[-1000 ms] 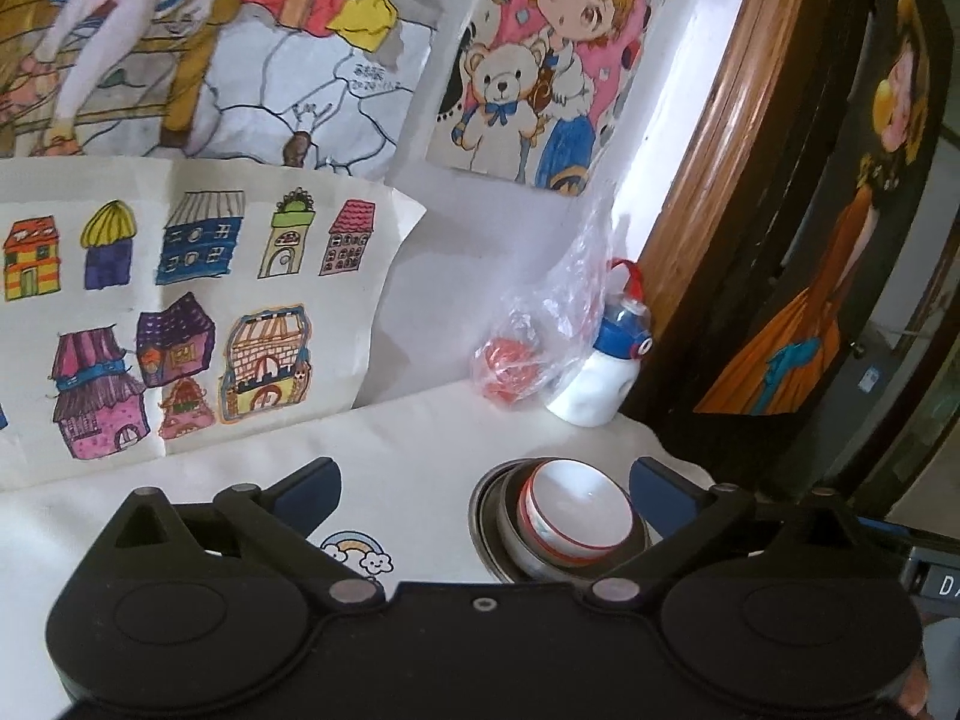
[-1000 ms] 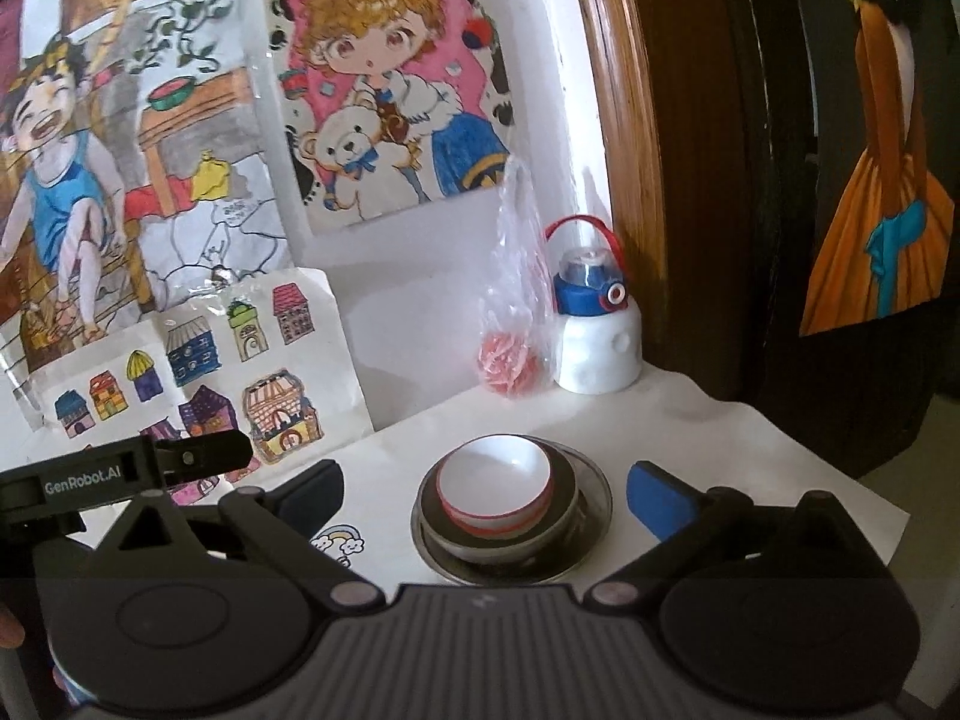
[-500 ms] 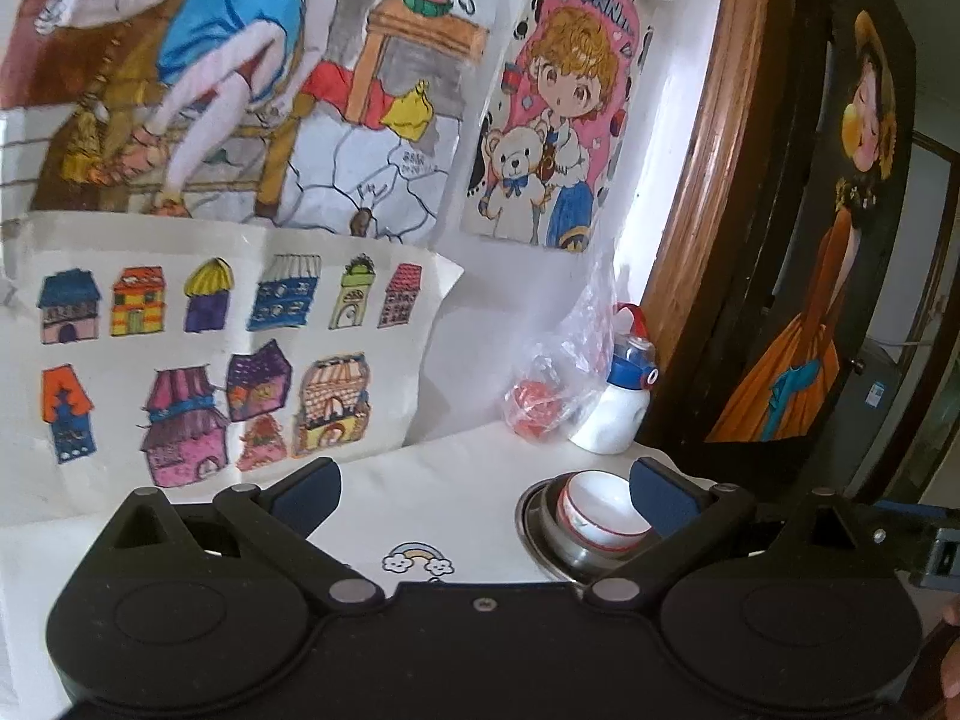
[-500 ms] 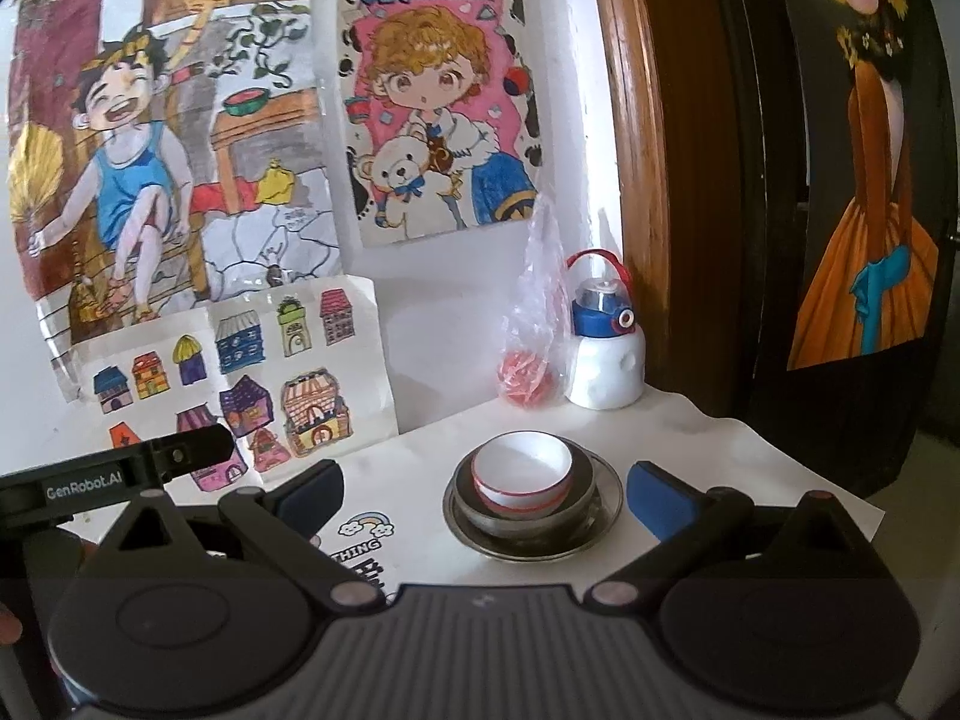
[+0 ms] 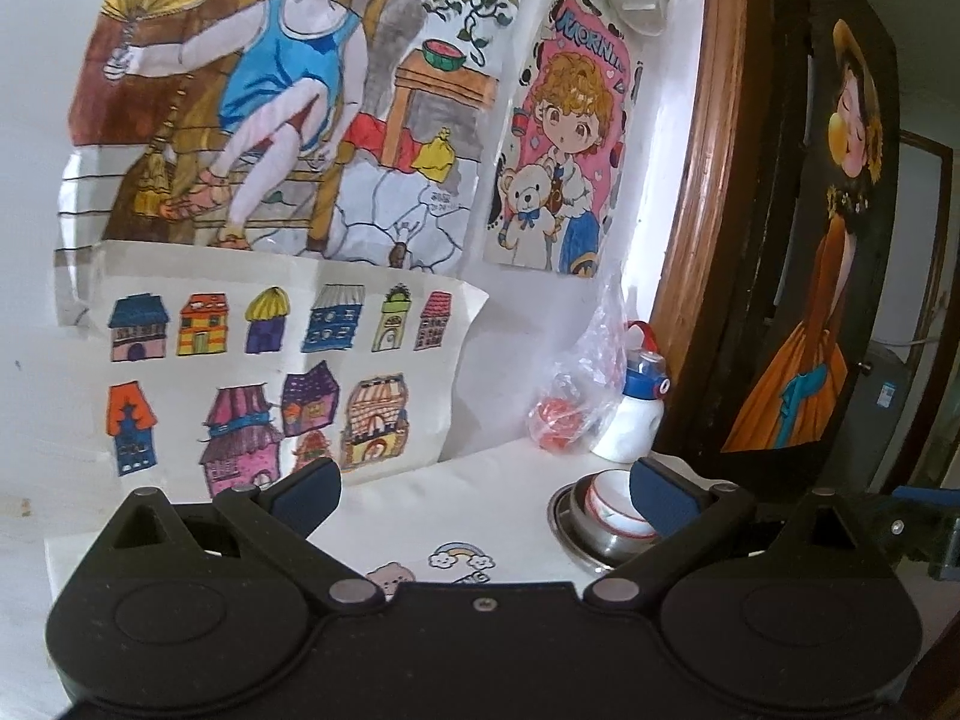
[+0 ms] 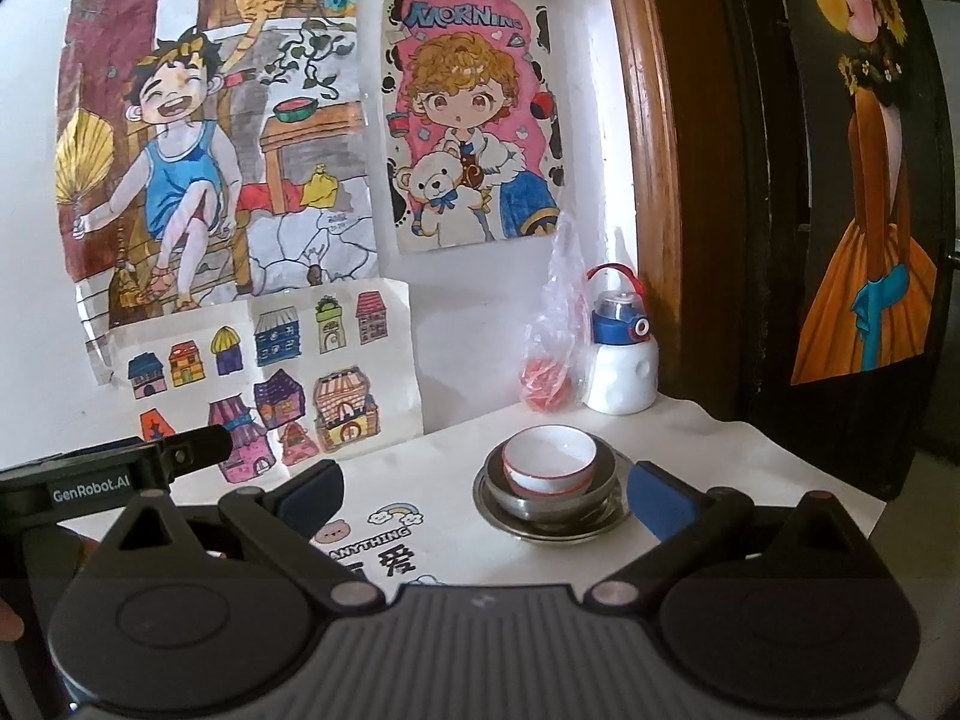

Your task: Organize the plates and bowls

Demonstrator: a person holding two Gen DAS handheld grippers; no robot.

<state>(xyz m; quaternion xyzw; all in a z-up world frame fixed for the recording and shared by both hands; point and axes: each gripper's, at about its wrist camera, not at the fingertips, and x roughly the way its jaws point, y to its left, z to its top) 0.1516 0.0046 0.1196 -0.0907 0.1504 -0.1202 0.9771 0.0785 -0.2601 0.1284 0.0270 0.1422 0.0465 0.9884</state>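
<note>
1. A small white bowl with a red rim [image 6: 549, 465] sits inside a bigger metal bowl [image 6: 552, 495], and that one sits on a flat metal plate [image 6: 549, 525]. All three make one stack.
2. The stack stands on the tabletop [image 6: 750, 468], which has a white cloth on it. In the right wrist view the stack is just below the middle of the frame.
3. The right hand-held gripper [image 6: 483, 495] is wide apart and has nothing in it. Its blue fingers [image 6: 660, 498] fill the lower part of the frame, and the right one is just beside the plate's edge; I cannot tell if it touches.
4. The left hand-held gripper [image 5: 480, 495] is also spread wide and holds nothing. In its view the stack is at the lower right, and the right blue finger hides part of the white bowl [image 5: 609, 501].
5. The black body of the left hand-held gripper also shows at the lower left of the right wrist view, with white letters on it.
6. A white bottle with a blue and red top [image 6: 621, 360] stands at the back of the tabletop, right of the middle. A clear plastic bag with something red inside [image 6: 549, 360] leans just beside it.
7. Coloured drawings [image 6: 210, 168] hang on the white wall in the upper left of the frame, with a sheet of little houses [image 6: 270, 384] below them.
8. The cloth has a rainbow and a bear face printed on it [image 6: 366, 525].
</note>
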